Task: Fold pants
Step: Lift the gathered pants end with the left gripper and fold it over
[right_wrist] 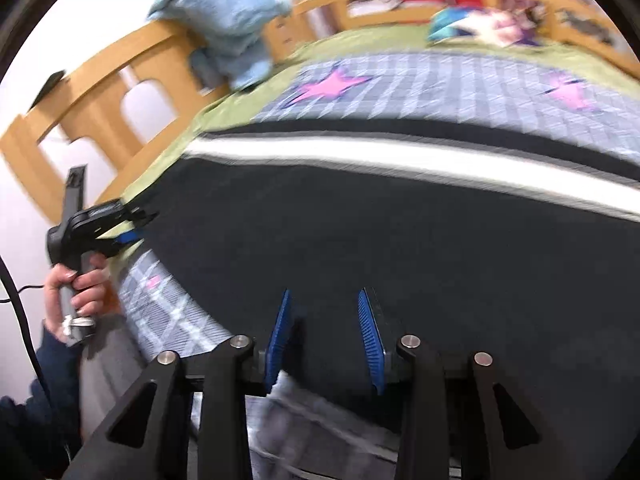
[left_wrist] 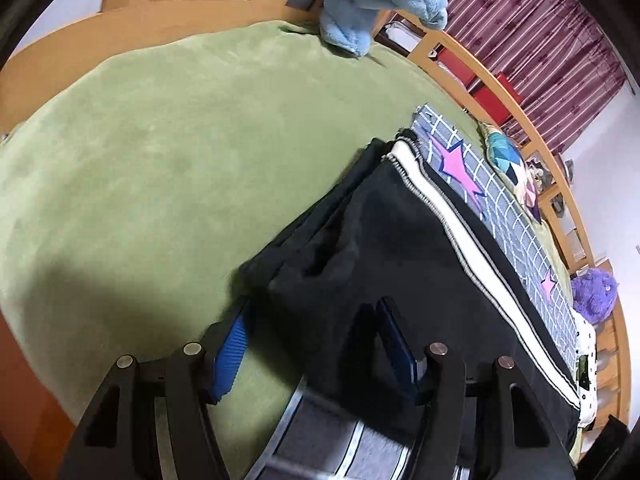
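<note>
Left hand-held gripper (left_wrist: 316, 344) pinching black pants (left_wrist: 400, 248) edge, right hand-held gripper (right_wrist: 326, 336) spread over them, bare green blanket (left_wrist: 160, 160) beside.

Lighting: even, soft indoor light, moderately bright; no glare.
Shadows: one broad soft shadow on the green blanket (left_wrist: 132, 168) at lower left of the left wrist view.
Sharpness: left wrist view mostly crisp; right wrist view smeared throughout by motion blur, star-patterned cover (right_wrist: 440, 84) streaked.
Distortion: strong fisheye curvature; wooden bed frame (left_wrist: 132, 20) bows; black corners.
</note>
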The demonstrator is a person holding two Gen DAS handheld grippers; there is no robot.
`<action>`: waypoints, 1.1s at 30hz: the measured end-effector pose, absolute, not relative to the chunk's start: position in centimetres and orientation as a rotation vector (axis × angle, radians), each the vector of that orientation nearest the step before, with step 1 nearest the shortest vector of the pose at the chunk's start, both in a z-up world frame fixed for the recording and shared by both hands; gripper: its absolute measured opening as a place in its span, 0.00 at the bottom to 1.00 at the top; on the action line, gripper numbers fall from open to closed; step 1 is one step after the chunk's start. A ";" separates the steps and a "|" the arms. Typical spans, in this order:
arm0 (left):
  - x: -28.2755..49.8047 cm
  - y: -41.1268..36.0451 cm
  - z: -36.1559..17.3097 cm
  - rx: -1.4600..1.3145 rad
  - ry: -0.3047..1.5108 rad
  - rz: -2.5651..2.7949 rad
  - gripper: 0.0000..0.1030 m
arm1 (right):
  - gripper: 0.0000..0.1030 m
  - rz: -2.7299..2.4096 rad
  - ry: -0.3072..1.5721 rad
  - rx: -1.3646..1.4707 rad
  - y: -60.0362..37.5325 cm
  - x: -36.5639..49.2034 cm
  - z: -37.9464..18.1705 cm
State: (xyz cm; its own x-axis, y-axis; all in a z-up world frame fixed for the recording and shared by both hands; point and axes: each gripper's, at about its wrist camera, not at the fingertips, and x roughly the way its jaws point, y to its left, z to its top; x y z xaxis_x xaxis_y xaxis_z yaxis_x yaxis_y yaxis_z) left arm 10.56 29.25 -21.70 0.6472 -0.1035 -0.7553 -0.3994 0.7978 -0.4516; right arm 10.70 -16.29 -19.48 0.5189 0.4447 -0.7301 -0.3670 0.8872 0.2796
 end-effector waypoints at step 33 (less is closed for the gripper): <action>10.5 -12.6 -11.8 -0.072 0.892 -0.426 0.13 | 0.38 0.016 0.831 0.292 -40.4 2.2 -18.2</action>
